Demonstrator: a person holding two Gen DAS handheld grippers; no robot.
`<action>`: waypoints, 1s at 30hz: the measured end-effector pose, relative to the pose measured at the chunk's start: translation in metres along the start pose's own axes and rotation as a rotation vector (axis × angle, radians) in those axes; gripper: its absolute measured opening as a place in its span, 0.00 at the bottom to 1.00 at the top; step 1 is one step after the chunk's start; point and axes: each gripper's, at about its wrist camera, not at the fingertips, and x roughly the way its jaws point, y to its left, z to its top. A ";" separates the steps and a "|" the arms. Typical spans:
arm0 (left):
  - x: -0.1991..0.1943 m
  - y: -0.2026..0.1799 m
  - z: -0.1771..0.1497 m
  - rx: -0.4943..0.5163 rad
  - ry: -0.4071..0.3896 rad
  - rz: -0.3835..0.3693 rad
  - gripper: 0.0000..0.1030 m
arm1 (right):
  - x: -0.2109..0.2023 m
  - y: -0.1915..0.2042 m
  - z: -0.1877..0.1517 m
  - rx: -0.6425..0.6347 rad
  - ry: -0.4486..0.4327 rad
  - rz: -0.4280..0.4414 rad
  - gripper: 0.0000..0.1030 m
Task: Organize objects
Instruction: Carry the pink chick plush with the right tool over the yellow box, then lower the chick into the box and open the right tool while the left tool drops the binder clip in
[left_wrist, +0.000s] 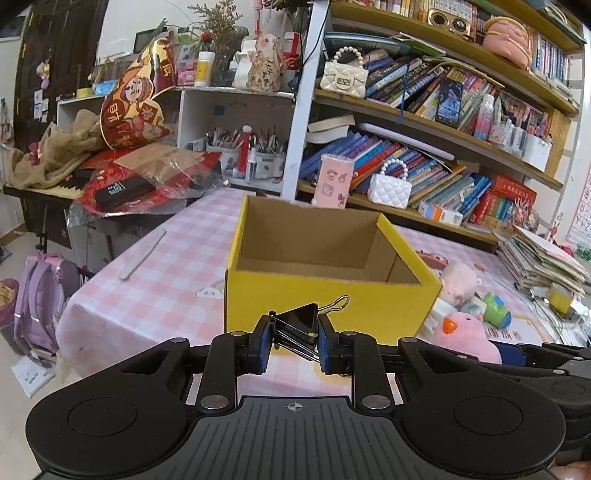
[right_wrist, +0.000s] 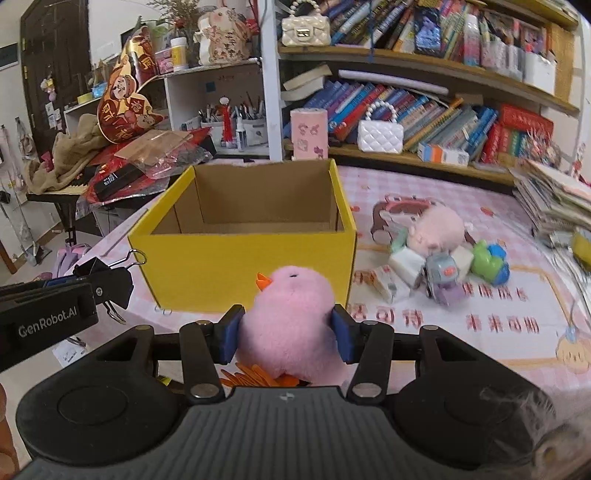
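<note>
Left gripper (left_wrist: 293, 341) clenched on a black binder clip (left_wrist: 301, 323) — held off the table, just short of the yellow box (left_wrist: 325, 310). Right gripper (right_wrist: 286, 332) squeezes a pink plush chick (right_wrist: 291, 321), also in front of the box — box interior bare. Remaining toys (right_wrist: 443, 254) lie clustered on the pink checked tablecloth (right_wrist: 424, 332), right of the box.

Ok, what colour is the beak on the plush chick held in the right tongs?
Orange, on the pink plush chick; clearest in the right wrist view.
</note>
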 end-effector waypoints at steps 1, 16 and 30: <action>0.003 -0.001 0.004 -0.006 -0.005 0.001 0.22 | 0.003 0.000 0.003 -0.006 -0.004 0.002 0.47; 0.069 -0.016 0.065 -0.020 -0.075 0.053 0.22 | 0.076 -0.015 0.079 -0.041 -0.068 0.060 0.47; 0.154 -0.005 0.062 -0.010 0.086 0.156 0.23 | 0.189 0.001 0.089 -0.284 0.100 0.153 0.45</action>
